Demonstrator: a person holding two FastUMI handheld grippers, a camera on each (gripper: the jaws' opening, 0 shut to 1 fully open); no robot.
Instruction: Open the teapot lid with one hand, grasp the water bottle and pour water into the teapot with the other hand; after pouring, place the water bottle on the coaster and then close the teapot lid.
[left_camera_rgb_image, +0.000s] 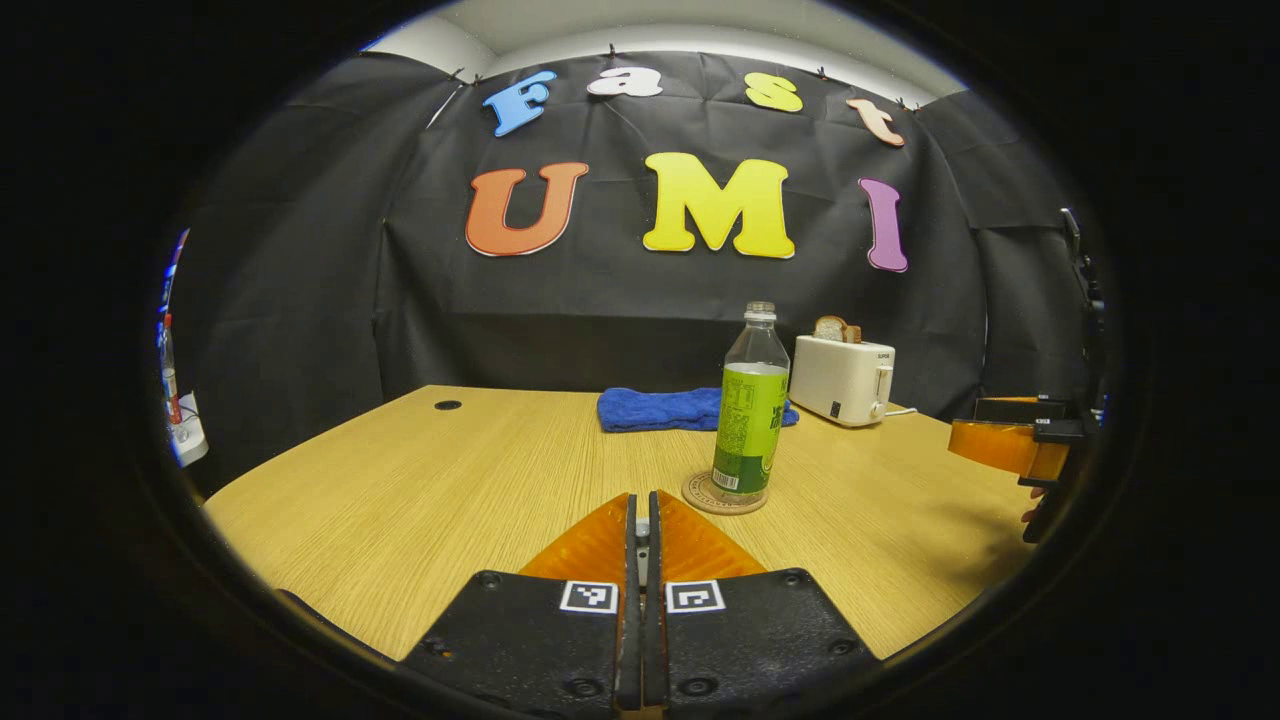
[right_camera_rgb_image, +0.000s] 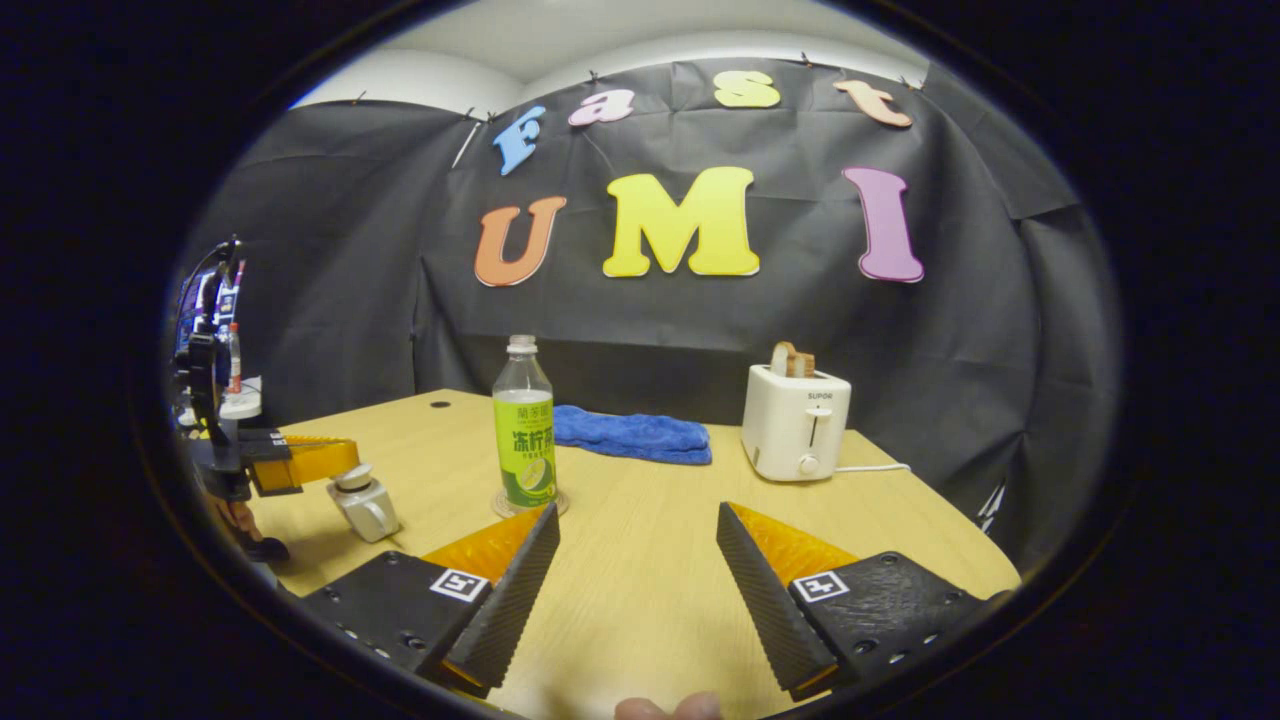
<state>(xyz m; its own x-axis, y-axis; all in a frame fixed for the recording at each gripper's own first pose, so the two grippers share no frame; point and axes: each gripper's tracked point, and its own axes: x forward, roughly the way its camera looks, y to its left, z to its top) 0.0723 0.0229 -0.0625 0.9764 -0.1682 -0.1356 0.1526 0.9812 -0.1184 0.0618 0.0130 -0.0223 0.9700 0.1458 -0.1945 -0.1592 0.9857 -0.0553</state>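
Left jaws pressed together on nothing, right jaws spread wide and empty, both over the bench (left_camera_rgb_image: 420, 470).
The bottle (left_camera_rgb_image: 750, 405) stands upright on the coaster (left_camera_rgb_image: 700, 492), capped, near mid-bench. In the right gripper view, the left gripper (right_camera_rgb_image: 335, 458) is at the far left, touching or just above a small white lidded vessel (right_camera_rgb_image: 364, 505), perhaps the teapot; grip unclear. Behind lie a blue cloth (right_camera_rgb_image: 630, 436) and a toaster (right_camera_rgb_image: 796, 420) holding bread.

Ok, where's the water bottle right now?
The water bottle stands upright on the coaster mid-table, in front of the blue towel, left of the toaster.
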